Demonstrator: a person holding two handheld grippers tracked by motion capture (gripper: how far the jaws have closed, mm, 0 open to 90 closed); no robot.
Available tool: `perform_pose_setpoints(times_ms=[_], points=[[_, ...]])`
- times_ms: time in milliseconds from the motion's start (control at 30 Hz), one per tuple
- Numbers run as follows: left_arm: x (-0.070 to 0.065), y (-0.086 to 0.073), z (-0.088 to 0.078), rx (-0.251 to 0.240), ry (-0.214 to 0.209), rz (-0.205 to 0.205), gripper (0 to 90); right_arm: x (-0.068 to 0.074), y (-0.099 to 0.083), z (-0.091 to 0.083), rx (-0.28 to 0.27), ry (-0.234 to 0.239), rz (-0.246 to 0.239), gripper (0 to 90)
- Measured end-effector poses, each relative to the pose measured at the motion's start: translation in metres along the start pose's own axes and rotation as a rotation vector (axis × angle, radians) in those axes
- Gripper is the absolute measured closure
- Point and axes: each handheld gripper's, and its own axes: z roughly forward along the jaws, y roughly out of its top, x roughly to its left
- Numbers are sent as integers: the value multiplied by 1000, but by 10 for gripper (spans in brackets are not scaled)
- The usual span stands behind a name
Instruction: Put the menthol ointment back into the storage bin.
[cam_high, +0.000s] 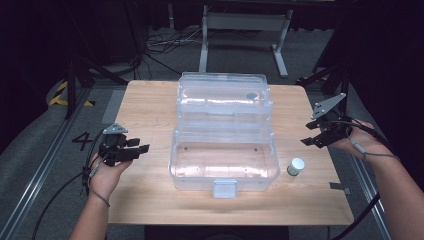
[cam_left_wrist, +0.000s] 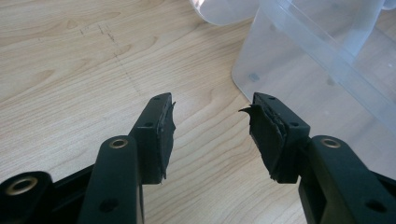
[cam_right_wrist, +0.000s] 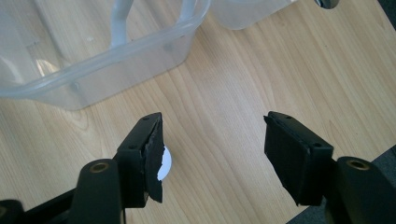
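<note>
Nearest me, my left gripper (cam_high: 141, 148) hovers near the bench's left edge, jaws spread on nothing. My right gripper (cam_high: 311, 134), jaws also spread and empty, hangs just behind the small white-capped bottle (cam_high: 295, 166) near the right edge. Light, rigid, perhaps slick; I'd pinch its sides below the cap. Beyond sits the open clear box (cam_high: 223, 160).

A light wooden table (cam_high: 150, 100) stands on grey floor (cam_high: 30, 150), with a white metal frame (cam_high: 245, 22) behind it
</note>
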Motion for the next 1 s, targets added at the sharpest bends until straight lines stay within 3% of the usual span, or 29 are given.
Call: perform_pose_setpoints(times_ms=[433, 733, 1000], points=[[3, 0, -3, -6, -10, -16, 501, 5, 8, 22, 134, 78, -101, 365], [4, 0, -4, -7, -11, -22, 501, 8, 8, 32, 179, 107, -120, 359], [4, 0, -4, -4, -11, -19, 504, 12, 5, 41, 217, 124, -177, 364]])
